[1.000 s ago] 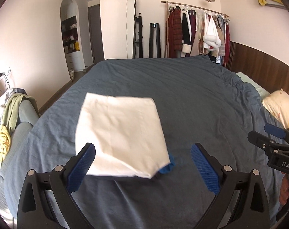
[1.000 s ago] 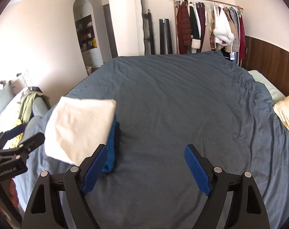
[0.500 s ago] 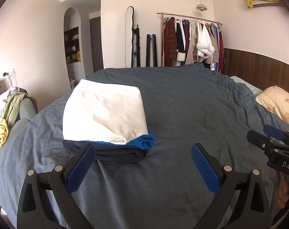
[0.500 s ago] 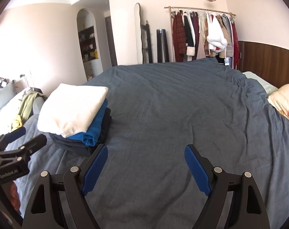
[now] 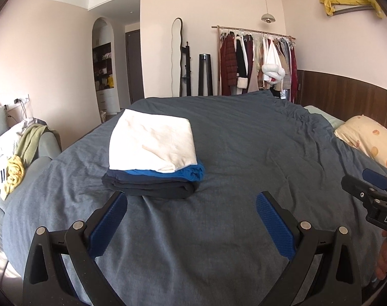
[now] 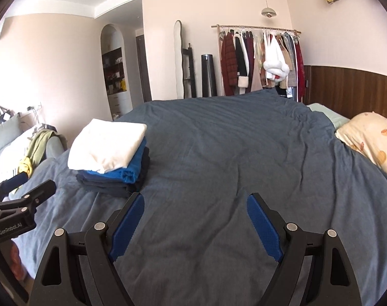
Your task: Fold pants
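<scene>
Wide across both views spreads the slate-blue quilted bedspread (image 5: 244, 153), and on its left side sits a neat stack of folded garments: white folded pants (image 5: 152, 140) on top, a bright blue folded garment (image 5: 188, 173) under them and dark navy folded garments (image 5: 147, 186) at the bottom. We judge the white pants folded and placed, so the step in hand is getting clear of the pile cleanly. Our left gripper (image 5: 190, 225) hangs just short of the stack's near edge, jaws spread wide with nothing between the blue pads; our right gripper (image 6: 195, 227) is off to the stack's right over bare bedspread, jaws likewise spread and empty. To do this well, we want the left pad kept away from the navy layer so nothing drags the stack askew, and both tools moved level rather than dipped into the quilt. Over on the grey sofa (image 5: 44, 158) at left lies a heap of green and yellow clothes (image 5: 22, 158); whether more pants wait there, we cannot tell.
</scene>
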Demonstrator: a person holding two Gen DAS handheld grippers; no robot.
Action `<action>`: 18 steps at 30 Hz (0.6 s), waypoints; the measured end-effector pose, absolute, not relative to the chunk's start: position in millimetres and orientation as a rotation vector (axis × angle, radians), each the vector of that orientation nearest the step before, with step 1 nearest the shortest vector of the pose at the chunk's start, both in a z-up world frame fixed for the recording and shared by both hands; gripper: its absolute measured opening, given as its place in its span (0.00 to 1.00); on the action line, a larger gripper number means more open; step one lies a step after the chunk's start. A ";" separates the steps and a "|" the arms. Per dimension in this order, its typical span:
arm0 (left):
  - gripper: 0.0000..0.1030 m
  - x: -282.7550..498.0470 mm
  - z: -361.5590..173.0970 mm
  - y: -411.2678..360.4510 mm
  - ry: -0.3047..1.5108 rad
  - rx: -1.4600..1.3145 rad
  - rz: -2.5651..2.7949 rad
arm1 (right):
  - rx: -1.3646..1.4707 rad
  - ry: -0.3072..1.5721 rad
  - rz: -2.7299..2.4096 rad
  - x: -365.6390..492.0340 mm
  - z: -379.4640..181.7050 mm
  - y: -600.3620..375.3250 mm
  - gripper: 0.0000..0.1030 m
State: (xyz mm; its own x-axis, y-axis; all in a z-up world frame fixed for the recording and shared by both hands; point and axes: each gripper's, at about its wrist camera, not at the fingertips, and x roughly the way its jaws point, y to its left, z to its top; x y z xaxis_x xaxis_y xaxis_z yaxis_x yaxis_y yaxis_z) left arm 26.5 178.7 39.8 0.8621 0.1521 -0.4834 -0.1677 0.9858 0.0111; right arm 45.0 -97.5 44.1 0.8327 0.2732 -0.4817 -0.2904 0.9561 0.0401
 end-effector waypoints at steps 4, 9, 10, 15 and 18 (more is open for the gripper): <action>1.00 14.0 35.5 174.2 0.523 -0.038 0.149 | -0.025 0.521 0.286 28.1 37.2 -102.8 0.81; 1.00 2.5 30.7 171.3 0.528 -0.048 0.150 | -0.028 0.540 0.275 9.8 29.0 -108.8 0.81; 1.00 0.5 29.9 170.1 0.530 -0.049 0.147 | -0.030 0.542 0.271 7.9 28.5 -109.4 0.81; 1.00 -6.5 27.0 165.6 0.538 -0.046 0.129 | -0.034 0.532 0.260 -3.5 28.1 -112.5 0.81; 1.00 -10.8 26.4 163.6 0.534 -0.053 0.121 | -0.034 0.531 0.257 -7.2 29.2 -113.7 0.81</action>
